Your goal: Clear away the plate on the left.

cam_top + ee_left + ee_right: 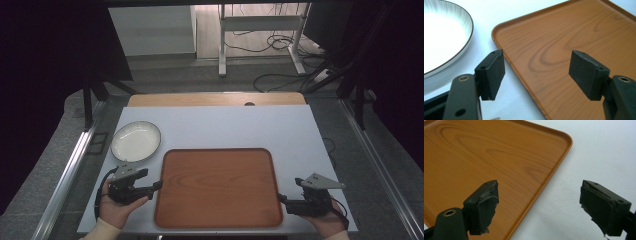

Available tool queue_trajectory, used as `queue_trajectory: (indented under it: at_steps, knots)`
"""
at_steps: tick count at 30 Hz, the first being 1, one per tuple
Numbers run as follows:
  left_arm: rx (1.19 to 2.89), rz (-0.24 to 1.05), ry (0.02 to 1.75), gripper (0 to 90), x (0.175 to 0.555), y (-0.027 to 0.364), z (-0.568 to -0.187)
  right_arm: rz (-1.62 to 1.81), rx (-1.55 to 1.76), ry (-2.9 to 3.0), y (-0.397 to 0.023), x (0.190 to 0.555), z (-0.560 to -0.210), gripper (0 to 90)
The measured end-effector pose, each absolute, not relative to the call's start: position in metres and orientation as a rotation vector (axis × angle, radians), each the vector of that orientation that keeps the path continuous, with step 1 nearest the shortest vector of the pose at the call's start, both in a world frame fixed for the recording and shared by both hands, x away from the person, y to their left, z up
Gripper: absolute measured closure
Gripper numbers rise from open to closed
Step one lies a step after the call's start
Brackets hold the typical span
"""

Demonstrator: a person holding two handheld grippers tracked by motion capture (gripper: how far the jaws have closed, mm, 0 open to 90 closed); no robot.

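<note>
At tabletop (215, 125) edges, left tongs (159, 184) and right tongs (281, 198) are gaping open, straddling tray (218, 187) rims; nothing gripped yet, lift pending.

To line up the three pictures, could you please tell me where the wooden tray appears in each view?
High view: the tray lies at the centre near edge of the table, between both grippers.
Left gripper view: it fills the right side, beside the white plate.
Right gripper view: it fills the left.
Shared landmark: the tray's raised rim.
</note>
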State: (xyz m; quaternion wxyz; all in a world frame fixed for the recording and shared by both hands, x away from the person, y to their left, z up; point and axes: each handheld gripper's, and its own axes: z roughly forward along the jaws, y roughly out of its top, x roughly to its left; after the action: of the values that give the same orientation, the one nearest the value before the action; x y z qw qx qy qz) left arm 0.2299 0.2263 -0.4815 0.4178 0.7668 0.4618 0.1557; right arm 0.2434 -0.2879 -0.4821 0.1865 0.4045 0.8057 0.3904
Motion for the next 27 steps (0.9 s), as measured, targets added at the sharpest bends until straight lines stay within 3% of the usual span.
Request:
queue_trajectory:
  at_steps: [27]
  knots:
    - [1.915,0.403,1.145,28.6,0.246,0.228,-0.447,1.098,1.144,2.240,-0.294,0.242,-0.478,16.0]
